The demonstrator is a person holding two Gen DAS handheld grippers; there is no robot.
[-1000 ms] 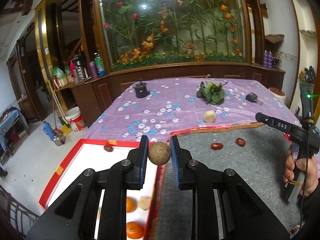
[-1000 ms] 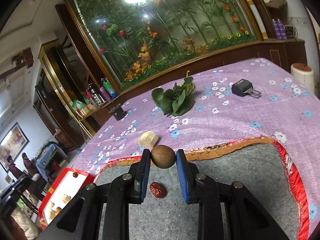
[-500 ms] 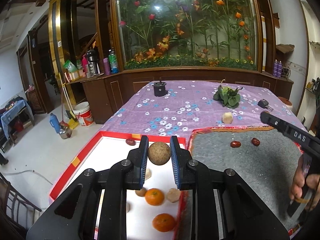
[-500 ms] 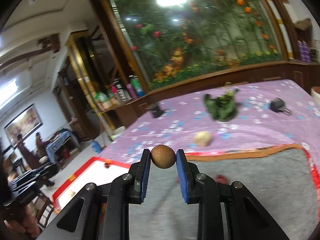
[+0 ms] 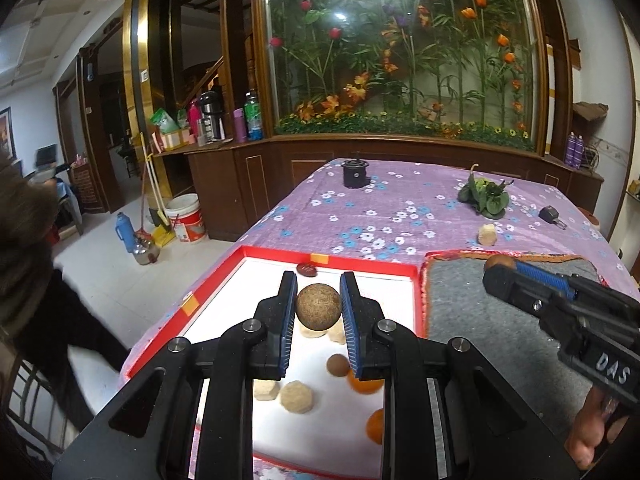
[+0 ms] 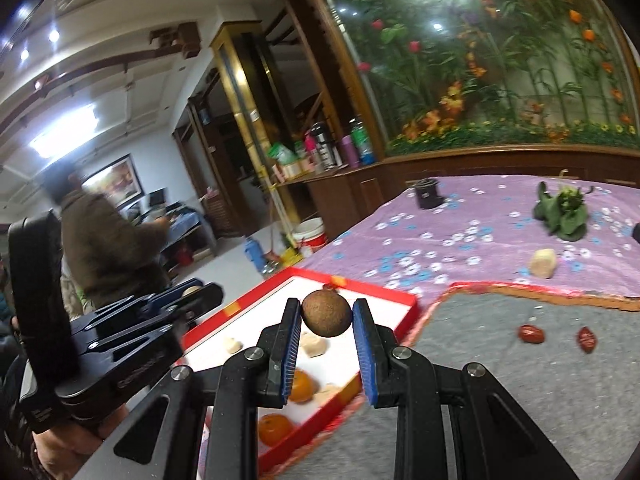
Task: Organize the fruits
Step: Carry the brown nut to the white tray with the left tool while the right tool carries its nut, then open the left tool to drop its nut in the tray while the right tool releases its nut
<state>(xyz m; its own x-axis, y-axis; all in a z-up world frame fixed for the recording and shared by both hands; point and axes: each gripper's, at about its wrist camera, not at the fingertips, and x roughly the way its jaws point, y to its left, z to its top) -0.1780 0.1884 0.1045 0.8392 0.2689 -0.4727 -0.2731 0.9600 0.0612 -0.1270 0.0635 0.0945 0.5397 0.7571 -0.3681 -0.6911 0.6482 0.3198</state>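
Observation:
My left gripper (image 5: 319, 312) is shut on a rough brown round fruit (image 5: 319, 311) and holds it above the white tray with a red rim (image 5: 362, 270). My right gripper (image 6: 326, 318) is shut on a second brown round fruit (image 6: 327, 316), above the tray's right edge (image 6: 404, 322). The tray holds oranges (image 5: 364, 382), beige pieces (image 5: 297, 397), a small brown fruit (image 5: 338, 365) and a red date (image 5: 306, 269). Two red dates (image 6: 531, 334) lie on the grey felt mat (image 6: 520, 368).
A beige piece (image 5: 487, 235), a leafy green bunch (image 5: 486, 198), a black cylinder (image 5: 355, 174) and a black key fob (image 5: 550, 215) lie on the purple flowered cloth (image 5: 360, 216). A person (image 6: 104, 236) stands left of the table.
Both grippers have swung left with their fruits. The left one now hangs over the tray's middle; the right one has come from over the grey mat to the tray's right edge.

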